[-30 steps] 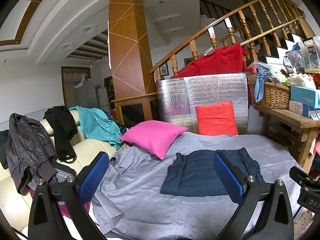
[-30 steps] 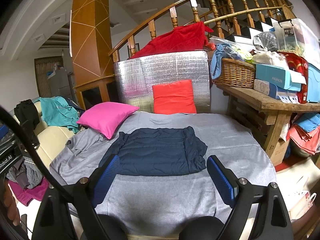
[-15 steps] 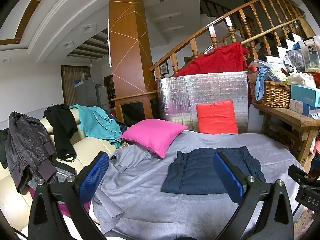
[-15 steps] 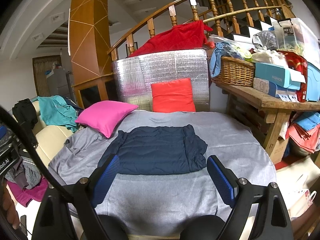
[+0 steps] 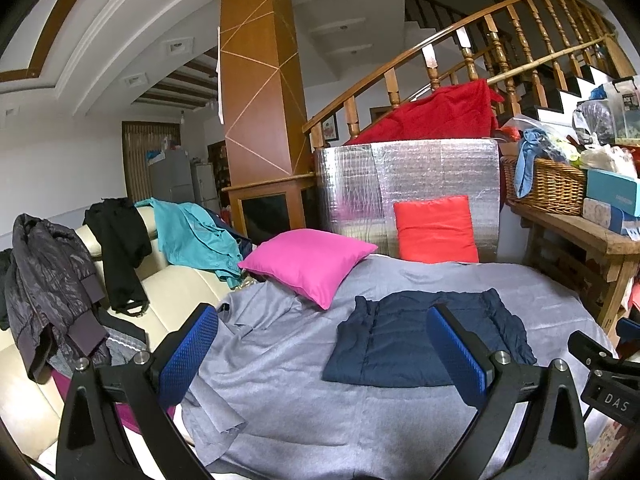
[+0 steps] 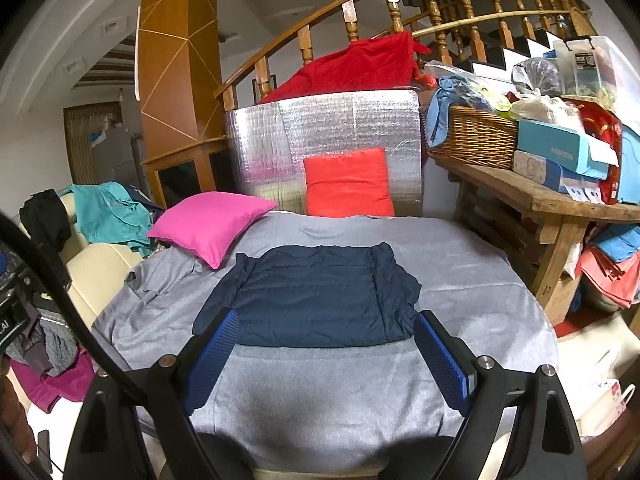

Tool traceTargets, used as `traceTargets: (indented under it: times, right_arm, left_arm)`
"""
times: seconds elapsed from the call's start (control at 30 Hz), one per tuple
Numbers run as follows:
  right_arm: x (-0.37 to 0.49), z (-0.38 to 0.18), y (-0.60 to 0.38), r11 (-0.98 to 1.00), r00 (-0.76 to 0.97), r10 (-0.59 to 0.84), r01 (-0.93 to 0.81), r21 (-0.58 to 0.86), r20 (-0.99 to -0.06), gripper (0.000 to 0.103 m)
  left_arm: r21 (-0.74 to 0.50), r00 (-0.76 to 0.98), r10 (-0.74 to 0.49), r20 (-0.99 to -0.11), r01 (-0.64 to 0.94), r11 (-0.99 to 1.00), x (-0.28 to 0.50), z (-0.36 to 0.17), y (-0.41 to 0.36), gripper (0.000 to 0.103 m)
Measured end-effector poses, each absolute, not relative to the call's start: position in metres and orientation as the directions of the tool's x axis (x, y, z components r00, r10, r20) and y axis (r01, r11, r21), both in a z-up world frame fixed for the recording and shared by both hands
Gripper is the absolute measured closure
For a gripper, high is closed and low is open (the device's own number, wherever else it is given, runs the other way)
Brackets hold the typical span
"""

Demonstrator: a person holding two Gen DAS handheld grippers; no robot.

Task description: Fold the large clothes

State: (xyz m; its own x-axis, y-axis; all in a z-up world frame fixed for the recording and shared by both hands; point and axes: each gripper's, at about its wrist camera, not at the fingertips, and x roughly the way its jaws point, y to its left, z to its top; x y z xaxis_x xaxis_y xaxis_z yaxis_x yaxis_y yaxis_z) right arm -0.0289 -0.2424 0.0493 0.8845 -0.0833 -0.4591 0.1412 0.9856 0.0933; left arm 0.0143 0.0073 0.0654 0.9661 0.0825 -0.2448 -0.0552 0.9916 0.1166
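Note:
A navy quilted jacket (image 5: 404, 340) lies folded into a flat rectangle on the grey-covered table (image 5: 304, 416); it also shows in the right wrist view (image 6: 316, 300). My left gripper (image 5: 322, 352) is open and empty, held above the table's near left part, short of the jacket. My right gripper (image 6: 326, 356) is open and empty, held just in front of the jacket's near edge, above the grey cover (image 6: 320, 392).
A pink pillow (image 5: 308, 264) and a red pillow (image 5: 436, 230) lie at the table's far side before a silver foil panel (image 6: 328, 148). A cream sofa (image 5: 176, 284) with draped clothes stands left. A wooden bench (image 6: 532, 200) with a basket and boxes stands right.
Both grippers have drifted slightly; the views shift a little toward the jacket. The jacket has not moved and both grippers stay open.

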Motion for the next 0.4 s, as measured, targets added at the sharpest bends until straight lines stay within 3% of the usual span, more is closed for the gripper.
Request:
traceTargets:
  times: [0.4]
  right_arm:
    - [0.028, 0.042, -0.243, 0.987, 0.868, -0.080, 0.139, 0.085, -0.490, 0.012]
  left_arm:
    - [0.078, 0.957, 0.039, -0.289, -0.017, 0.997, 0.066, 0.053, 0.010, 0.000]
